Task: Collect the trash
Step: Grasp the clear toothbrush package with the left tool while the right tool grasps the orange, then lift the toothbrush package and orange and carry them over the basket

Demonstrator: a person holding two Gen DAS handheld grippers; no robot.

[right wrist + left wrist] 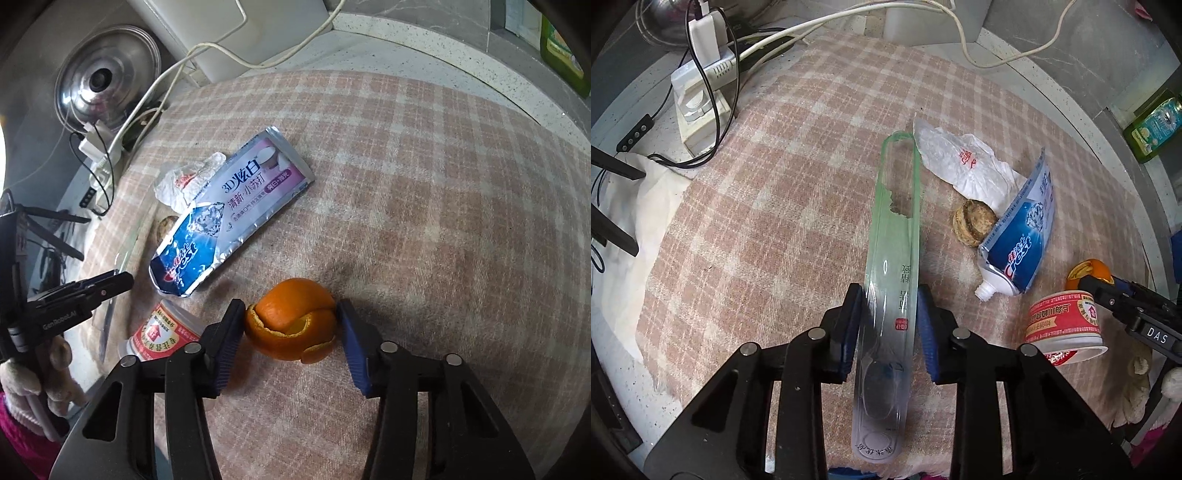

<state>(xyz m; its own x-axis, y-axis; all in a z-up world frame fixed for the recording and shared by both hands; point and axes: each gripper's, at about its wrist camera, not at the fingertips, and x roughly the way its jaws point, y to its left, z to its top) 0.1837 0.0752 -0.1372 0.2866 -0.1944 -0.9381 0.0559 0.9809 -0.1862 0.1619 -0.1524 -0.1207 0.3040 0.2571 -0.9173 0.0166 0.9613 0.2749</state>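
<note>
My left gripper [888, 325] is shut on a long clear green plastic blister pack [894, 236], torn partway along, which reaches out over the checked cloth [775, 206]. My right gripper [290, 328] is shut on a curled orange peel [291, 319] resting on the cloth; the pads touch both its sides. On the cloth lie a squeezed blue Crest toothpaste tube [1019, 240], seen also in the right wrist view [221, 221], a crumpled white plastic wrapper [964, 162], a brown round cap [973, 221] and a tipped red-and-white cup [1065, 321].
A white power strip with chargers and cables [701, 85] sits at the far left. A steel pot lid [107, 77] leans at the back. A green bottle [1156, 125] stands at the right. White cloth [635, 221] lies at the left edge.
</note>
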